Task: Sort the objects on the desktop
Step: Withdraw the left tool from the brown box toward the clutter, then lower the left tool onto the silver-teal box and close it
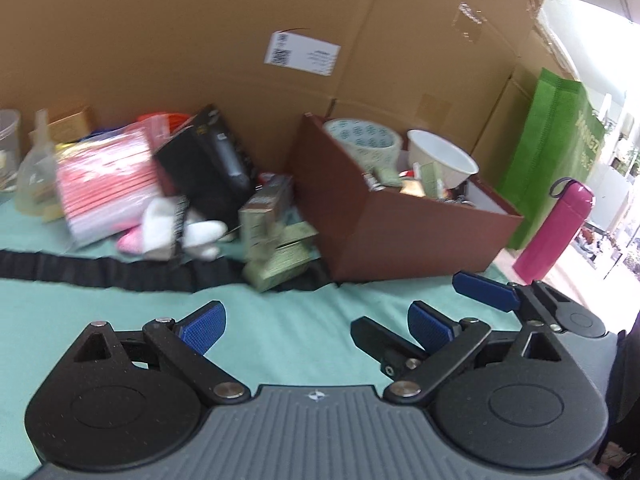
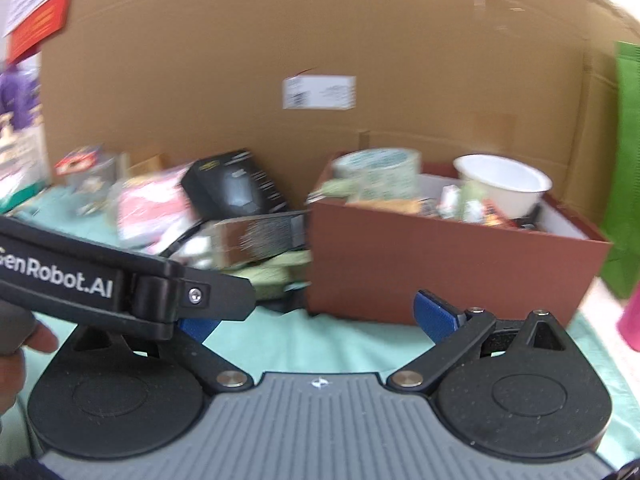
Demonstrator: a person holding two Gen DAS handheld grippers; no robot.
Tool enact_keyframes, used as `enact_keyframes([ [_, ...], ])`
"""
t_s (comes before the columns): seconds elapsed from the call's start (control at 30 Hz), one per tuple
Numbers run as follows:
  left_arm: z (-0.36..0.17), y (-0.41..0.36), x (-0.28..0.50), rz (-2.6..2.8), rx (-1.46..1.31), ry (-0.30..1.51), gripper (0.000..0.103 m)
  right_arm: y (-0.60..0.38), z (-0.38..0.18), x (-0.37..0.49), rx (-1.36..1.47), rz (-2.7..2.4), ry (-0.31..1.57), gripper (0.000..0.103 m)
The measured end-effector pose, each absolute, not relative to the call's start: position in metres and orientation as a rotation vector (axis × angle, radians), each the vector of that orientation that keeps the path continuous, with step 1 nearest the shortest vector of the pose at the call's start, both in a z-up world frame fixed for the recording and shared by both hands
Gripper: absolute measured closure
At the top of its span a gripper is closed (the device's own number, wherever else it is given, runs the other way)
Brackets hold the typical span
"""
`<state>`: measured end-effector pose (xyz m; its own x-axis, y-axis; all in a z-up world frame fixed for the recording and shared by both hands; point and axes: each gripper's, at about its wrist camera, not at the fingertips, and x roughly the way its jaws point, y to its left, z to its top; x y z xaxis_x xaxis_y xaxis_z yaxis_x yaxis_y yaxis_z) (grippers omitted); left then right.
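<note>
A brown box stands on the teal cloth and holds a tape roll, a white bowl and small packets; it also shows in the right wrist view. Left of it lies a blurred pile: a black package, a pink-striped bag, white socks and green boxes. My left gripper is open and empty above the cloth in front of the pile. My right gripper is open and empty in front of the box; the left gripper's body crosses its left finger.
A large cardboard box walls off the back. A pink bottle and a green bag stand right of the brown box. A black ruffled strip crosses the cloth. A clear bottle and a cup stand far left.
</note>
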<state>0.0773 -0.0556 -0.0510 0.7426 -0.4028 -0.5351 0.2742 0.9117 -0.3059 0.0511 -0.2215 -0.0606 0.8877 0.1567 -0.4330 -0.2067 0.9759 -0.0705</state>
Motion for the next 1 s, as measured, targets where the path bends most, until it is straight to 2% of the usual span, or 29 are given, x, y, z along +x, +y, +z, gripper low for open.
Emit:
enact_keyframes([
  [0.43,-0.057,0.005,0.081,-0.296,-0.287,0.632,0.003,-0.158,-0.075,0.062,-0.155,0.326,0.469,0.007],
  [0.57,-0.047,0.002,0.091,-0.362,-0.281,0.586,0.004,-0.144,-0.076,0.075,-0.19,0.307,0.455,0.019],
  [0.7,-0.036,-0.007,0.104,-0.418,-0.251,0.554,0.005,-0.135,-0.079,0.087,-0.222,0.291,0.445,0.024],
  [0.77,-0.034,-0.01,0.113,-0.447,-0.255,0.561,0.008,-0.132,-0.08,0.092,-0.247,0.276,0.438,0.029],
  [0.93,-0.036,-0.019,0.141,-0.486,-0.265,0.64,0.029,-0.131,-0.082,0.104,-0.254,0.258,0.435,0.033],
  [1.0,-0.039,-0.022,0.15,-0.493,-0.273,0.664,0.032,-0.129,-0.082,0.109,-0.248,0.242,0.436,0.036],
])
